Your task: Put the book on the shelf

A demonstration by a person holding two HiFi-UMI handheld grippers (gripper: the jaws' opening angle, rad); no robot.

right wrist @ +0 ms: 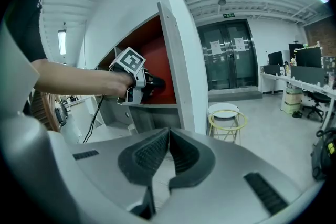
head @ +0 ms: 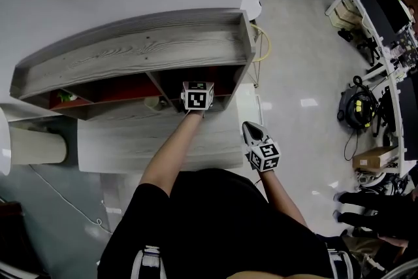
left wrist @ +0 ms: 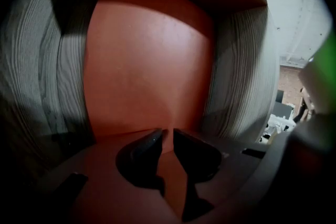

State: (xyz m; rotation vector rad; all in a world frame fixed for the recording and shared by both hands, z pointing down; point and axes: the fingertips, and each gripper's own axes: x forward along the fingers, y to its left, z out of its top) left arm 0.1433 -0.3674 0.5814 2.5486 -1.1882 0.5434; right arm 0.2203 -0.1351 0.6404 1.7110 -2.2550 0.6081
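book: I cannot tell it from the smooth red panel [left wrist: 147, 71] ahead of the left tongs [left wrist: 168, 132] | left tongs: a slit apart, empty, inside the grey wood-grain shelf [head: 130, 49], whose curved top only the head view shows | right tongs [right wrist: 168, 131]: ribbed pads together, empty

- Left gripper [left wrist: 168, 134]: in the head view its jaws are hidden under the top board of the shelf [head: 130, 52]; only the marker cube [head: 197, 96] shows.
- Orange-red surface [left wrist: 147, 71], centre of the left gripper view: cannot tell what it belongs to.
- Green patch [left wrist: 323, 76], right edge of that view: blurred and cut off.
- Small green thing [head: 65, 96], left compartment of the shelf: too small to tell.
- Pale cylinder [head: 32, 144], left edge of the head view: cut off.
- Second person [head: 379, 209], lower right: dark sleeves only, cut off by the edge.
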